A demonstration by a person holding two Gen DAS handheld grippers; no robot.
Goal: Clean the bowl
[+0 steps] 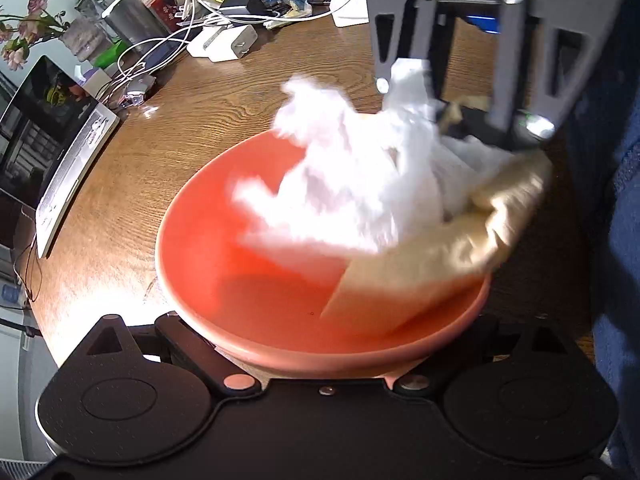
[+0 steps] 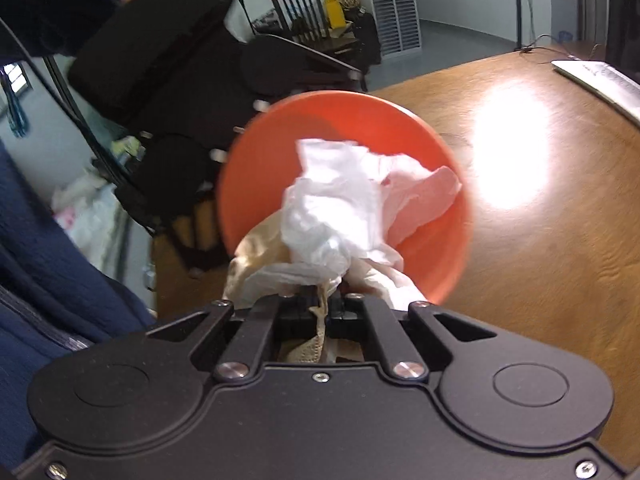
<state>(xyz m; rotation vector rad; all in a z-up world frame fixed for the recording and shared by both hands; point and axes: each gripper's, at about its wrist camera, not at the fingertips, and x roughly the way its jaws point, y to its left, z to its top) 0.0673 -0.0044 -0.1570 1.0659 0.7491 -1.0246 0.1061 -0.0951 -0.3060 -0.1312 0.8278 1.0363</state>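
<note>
Left wrist view: the round salmon-orange ceramic bowl (image 1: pixel 256 280) sits at the brown wooden table (image 1: pixel 208 104) edge, glossy inside, its near rim clamped by the left gripper (image 1: pixel 320 364); the right gripper (image 1: pixel 464 92) presses a crumpled white-and-beige paper wad (image 1: pixel 360 196) into it. Right wrist view: the right gripper (image 2: pixel 320 300) is closed on the wad (image 2: pixel 332 208); the bowl (image 2: pixel 260 168) tilts toward the camera.

Home office/living rm: wood table (image 1: pixel 208 120) w/ laptop (image 1: pixel 52 152), chargers + cables (image 1: pixel 224 42), flowers (image 1: pixel 24 28); dining chair (image 2: pixel 298 4), drawer unit (image 2: pixel 394 12) behind
</note>
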